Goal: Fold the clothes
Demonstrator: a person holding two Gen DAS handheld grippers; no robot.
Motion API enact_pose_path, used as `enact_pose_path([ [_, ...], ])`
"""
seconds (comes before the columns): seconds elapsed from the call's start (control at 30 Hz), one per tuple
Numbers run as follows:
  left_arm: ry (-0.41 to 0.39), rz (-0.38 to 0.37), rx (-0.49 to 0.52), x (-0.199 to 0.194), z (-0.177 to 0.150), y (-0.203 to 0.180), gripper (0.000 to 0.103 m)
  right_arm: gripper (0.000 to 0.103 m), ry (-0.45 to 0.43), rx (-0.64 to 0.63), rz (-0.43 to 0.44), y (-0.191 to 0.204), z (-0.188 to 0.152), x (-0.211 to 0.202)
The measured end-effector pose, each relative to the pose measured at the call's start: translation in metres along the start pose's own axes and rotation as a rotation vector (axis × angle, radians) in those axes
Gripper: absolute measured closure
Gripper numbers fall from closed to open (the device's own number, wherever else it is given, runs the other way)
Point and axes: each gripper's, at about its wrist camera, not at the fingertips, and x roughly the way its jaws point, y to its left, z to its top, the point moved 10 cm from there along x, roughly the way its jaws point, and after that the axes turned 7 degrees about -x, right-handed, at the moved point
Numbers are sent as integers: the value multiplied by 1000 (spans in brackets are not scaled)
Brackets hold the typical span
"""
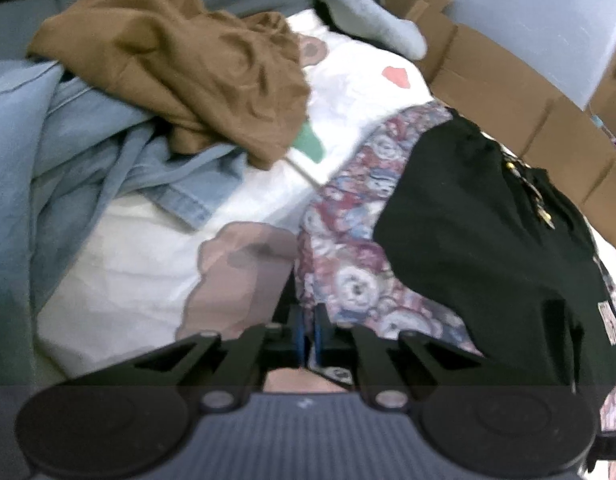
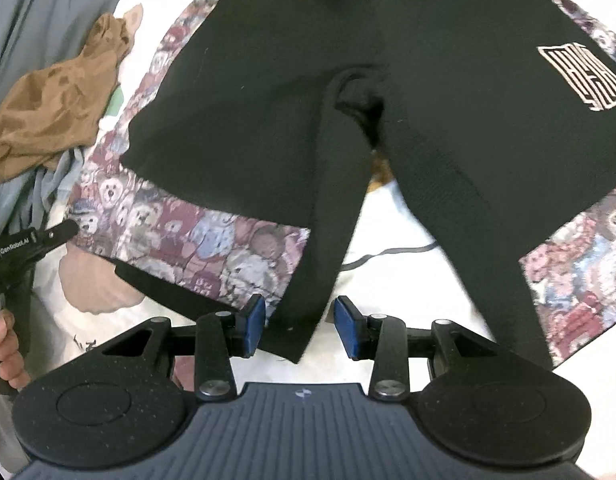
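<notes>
Black shorts [image 2: 268,100] with teddy-print panels are spread flat, unfolded, mid-frame on the white bedsheet [image 2: 396,280]. Brown garment [image 2: 56,112] is crumpled upper left, unfolded. Right gripper [image 2: 299,328] is wide open astride a leg hem. Left gripper [image 1: 308,344] is nearly closed on the teddy-print edge.

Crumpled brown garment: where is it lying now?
The crumpled brown garment lies at the right wrist view's left edge, beside the black shorts with teddy-bear print panels, partly on blue denim clothing.
</notes>
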Motion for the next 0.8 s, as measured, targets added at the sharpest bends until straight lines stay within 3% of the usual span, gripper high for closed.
enact_pose_path([
  [0.13,-10,-11,49,0,-7,-14,98,54,16,-26,12,4,0,7],
  [0.4,38,26,22,3,-30,1,95,54,31,-31,1,3,4,16],
  [0.67,-90,84,-17,-22,-1,16,89,54,25,-7,-2,1,4,17],
  [0.73,-100,98,-40,-18,4,21,89,58,24,1,-1,-1,6,17],
  [0.8,-96,108,-61,-10,6,25,89,83,29,16,4,-3,7,19],
])
